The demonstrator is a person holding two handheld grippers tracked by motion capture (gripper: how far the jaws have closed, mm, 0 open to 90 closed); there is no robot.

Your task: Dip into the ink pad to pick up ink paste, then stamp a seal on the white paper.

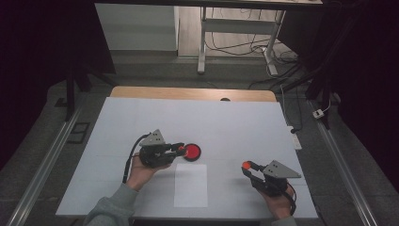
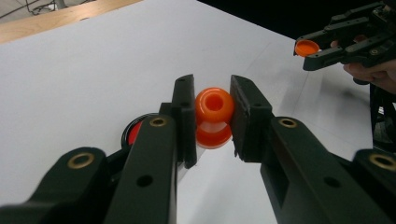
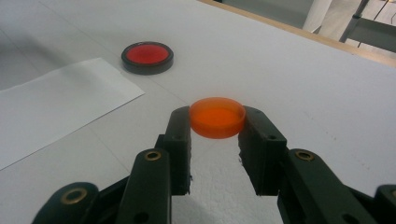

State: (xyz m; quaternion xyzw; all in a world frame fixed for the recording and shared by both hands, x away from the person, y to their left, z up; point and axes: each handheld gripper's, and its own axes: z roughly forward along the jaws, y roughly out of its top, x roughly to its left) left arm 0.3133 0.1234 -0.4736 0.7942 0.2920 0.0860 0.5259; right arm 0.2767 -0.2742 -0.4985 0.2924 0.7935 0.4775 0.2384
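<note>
My left gripper (image 1: pixel 181 149) is shut on a small orange spool-shaped piece (image 2: pixel 214 116) with a hole in its top, which it holds just above the white table (image 1: pixel 235 122). Right beside and behind its jaws lies a black-rimmed red disc (image 1: pixel 192 151), which the right gripper view shows flat on the table as the red disc (image 3: pixel 147 57). At the front right, my right gripper (image 1: pixel 246 165) is shut on a shallow orange cap (image 3: pixel 217 116), pinched by its rim. The left gripper view has that gripper (image 2: pixel 310 51) and its cap (image 2: pixel 307 47) at the upper right.
A white sheet of paper (image 1: pixel 190 185) lies between the two hands near the front edge. A wooden strip (image 1: pixel 193 93) runs along the table's far edge. Beyond it stand desk legs and cables on the floor.
</note>
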